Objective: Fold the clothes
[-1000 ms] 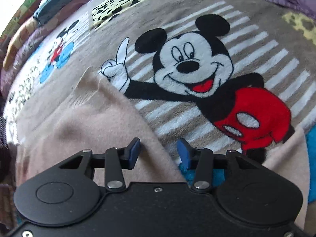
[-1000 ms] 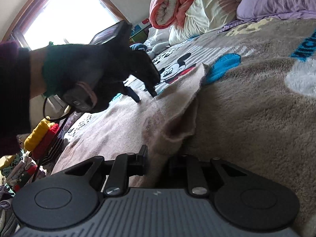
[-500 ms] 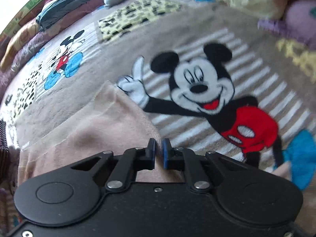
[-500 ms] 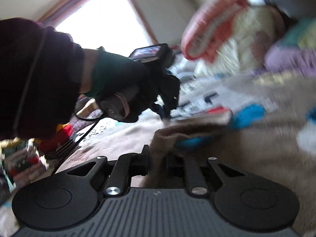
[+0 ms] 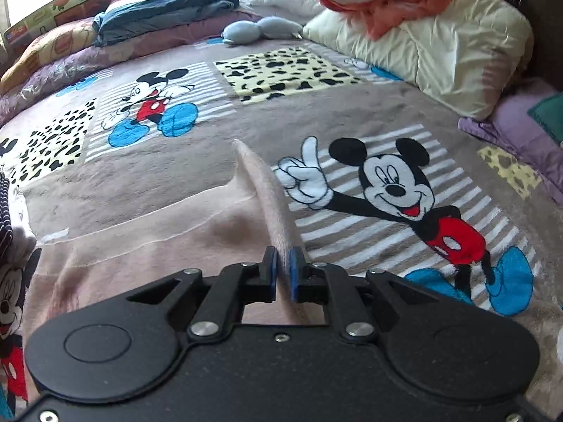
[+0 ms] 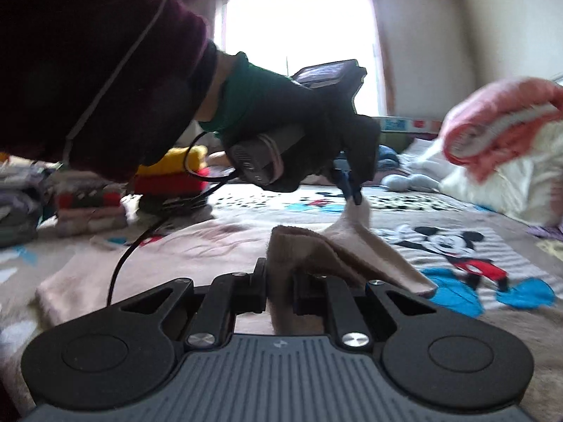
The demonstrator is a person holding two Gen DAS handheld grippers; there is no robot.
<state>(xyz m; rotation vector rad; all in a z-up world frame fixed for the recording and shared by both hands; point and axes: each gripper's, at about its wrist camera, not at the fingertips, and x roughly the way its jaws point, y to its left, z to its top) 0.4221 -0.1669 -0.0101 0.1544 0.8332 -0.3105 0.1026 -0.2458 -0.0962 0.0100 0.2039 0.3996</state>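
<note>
— What are we working on?
— We have a bed covered by a taupe fleece Mickey Mouse blanket (image 5: 197, 161).
— And what do we see lying on it?
— A beige knit garment (image 5: 147, 242), a cream quilted duvet (image 5: 432, 49) and a pale blue plush toy (image 5: 246, 30).

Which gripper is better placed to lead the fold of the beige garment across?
Neither alone: the left gripper and the right gripper both pinch the lifted edge of the beige garment, so probably both together.
</note>
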